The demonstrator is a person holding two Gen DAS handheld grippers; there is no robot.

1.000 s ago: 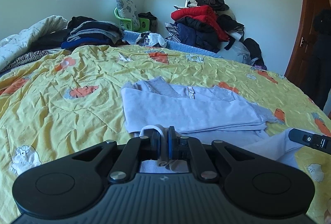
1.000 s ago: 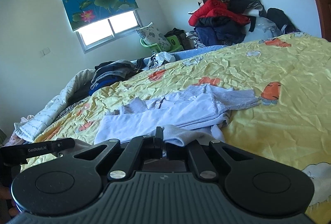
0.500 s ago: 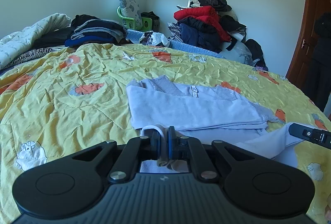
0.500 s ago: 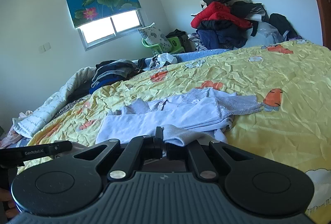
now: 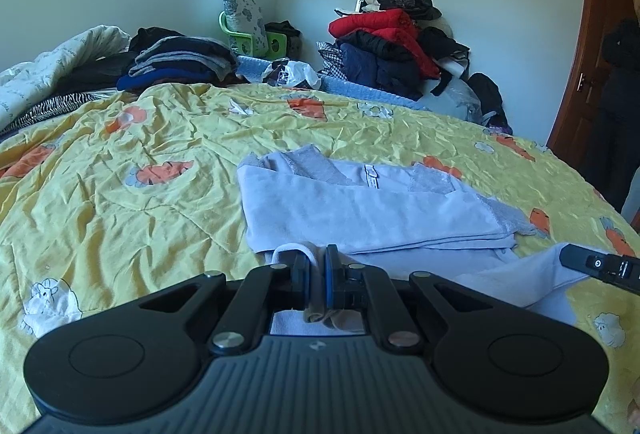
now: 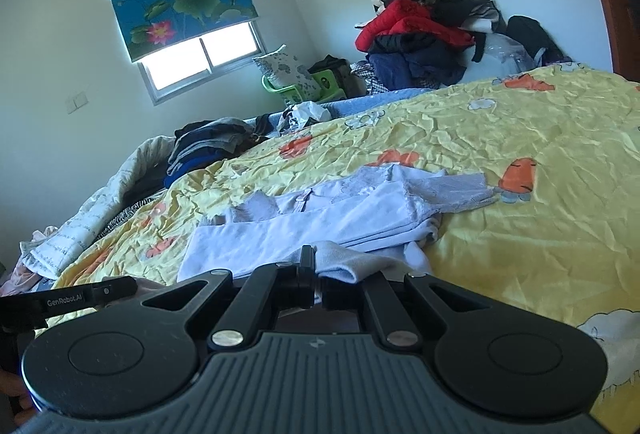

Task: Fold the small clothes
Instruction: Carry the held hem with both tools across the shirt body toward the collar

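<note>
A pale lavender garment (image 5: 372, 209) lies partly folded on the yellow carrot-print bedspread (image 5: 120, 193); it also shows in the right wrist view (image 6: 320, 226). My left gripper (image 5: 317, 274) is shut on the garment's near left hem. My right gripper (image 6: 318, 280) is shut on the near right hem, with cloth draped over its right finger. The right gripper's body (image 5: 600, 266) shows at the left wrist view's right edge, and the left gripper's body (image 6: 68, 300) at the right wrist view's left edge.
Folded dark clothes (image 5: 180, 61) and a white quilt (image 5: 48, 73) lie at the bed's far left. A heap of red and dark jackets (image 5: 392, 41) stands against the far wall. A person in black (image 5: 620, 93) stands by the brown door.
Both grippers have moved a little forward over the bed with the hem held, so the garment looks closer. The grip is unchanged.
</note>
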